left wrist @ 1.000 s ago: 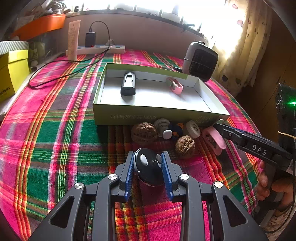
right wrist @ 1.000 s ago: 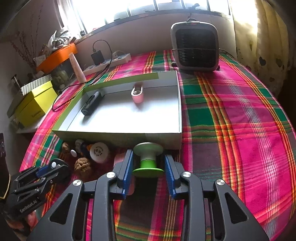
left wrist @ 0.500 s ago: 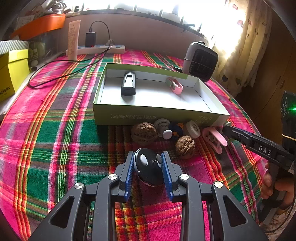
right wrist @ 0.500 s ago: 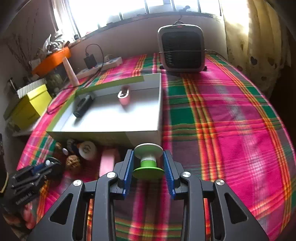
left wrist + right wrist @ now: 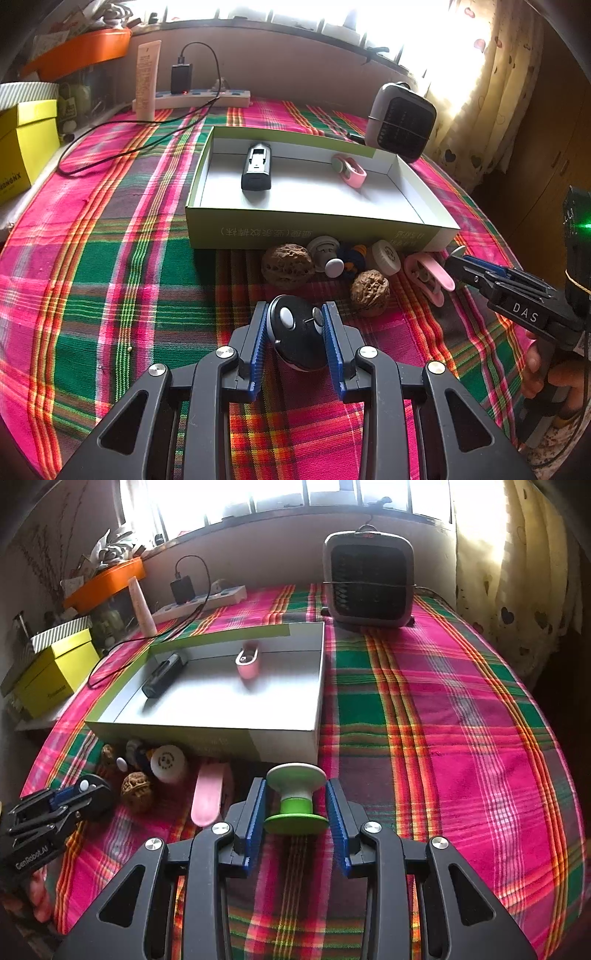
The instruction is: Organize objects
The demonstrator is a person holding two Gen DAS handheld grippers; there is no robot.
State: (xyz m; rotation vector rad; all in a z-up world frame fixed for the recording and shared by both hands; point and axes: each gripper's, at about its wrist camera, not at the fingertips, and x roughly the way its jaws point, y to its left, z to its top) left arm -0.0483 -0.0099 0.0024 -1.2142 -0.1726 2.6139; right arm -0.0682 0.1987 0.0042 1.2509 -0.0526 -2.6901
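My left gripper [image 5: 295, 332] is clenched on a black key fob [image 5: 295, 338], its long axis running along my fingers, buttons up. My right gripper [image 5: 295, 805] grasps a green-and-white spool [image 5: 296, 797], which seems upright, axis vertical. Both hover over the plaid tabletop [image 5: 443, 720], just beside the near wall of the open box [image 5: 314, 230].

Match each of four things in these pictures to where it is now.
Things:
1. green spool
2. black round remote
3. black lighter
4. large walnut

Places:
A. on the cloth outside the box front
B. in the left tool
C. inside the box
D. in the right tool

Pairs: 1-D, 2-B, 3-C, 4-A
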